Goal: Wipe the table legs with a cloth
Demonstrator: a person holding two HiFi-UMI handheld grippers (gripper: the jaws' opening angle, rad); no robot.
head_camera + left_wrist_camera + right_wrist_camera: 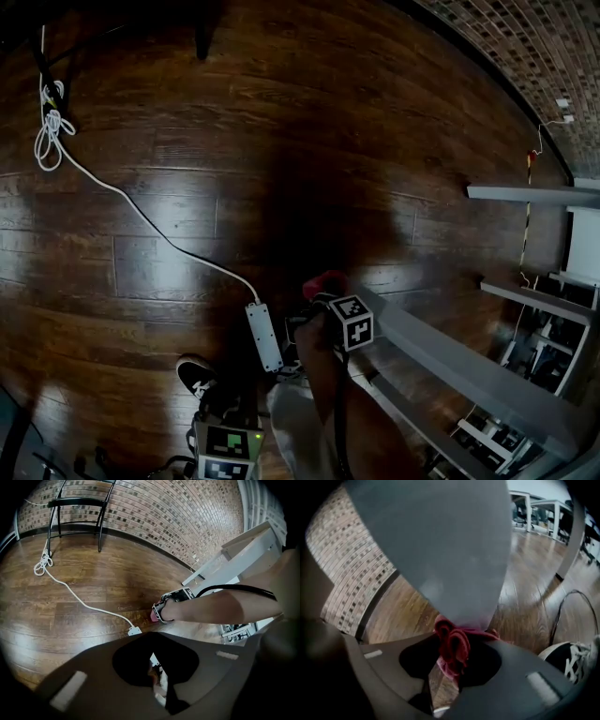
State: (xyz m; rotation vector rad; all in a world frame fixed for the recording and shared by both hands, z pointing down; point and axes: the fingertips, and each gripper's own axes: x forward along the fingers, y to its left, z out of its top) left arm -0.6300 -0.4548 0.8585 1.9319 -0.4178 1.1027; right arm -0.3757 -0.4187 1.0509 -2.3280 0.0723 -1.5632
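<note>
Jaws of the right gripper (451,667) are clamped on a bunched red cloth (452,644), whose upper end meets the grey table leg (440,550). The left gripper (157,679) is closed on nothing. The cloth appears soft, light and compliant, so it is best pinched at a thick fold, leaving a wad free. Beyond lies a power strip (263,336) on the wooden floor (281,141).

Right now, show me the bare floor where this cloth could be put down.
Widest bare floor: between the white cable and the brick wall. Another patch lies left of the cable, below its coil. Crowded: around the power strip, shoe, and table leg where the right gripper holds the cloth.
</note>
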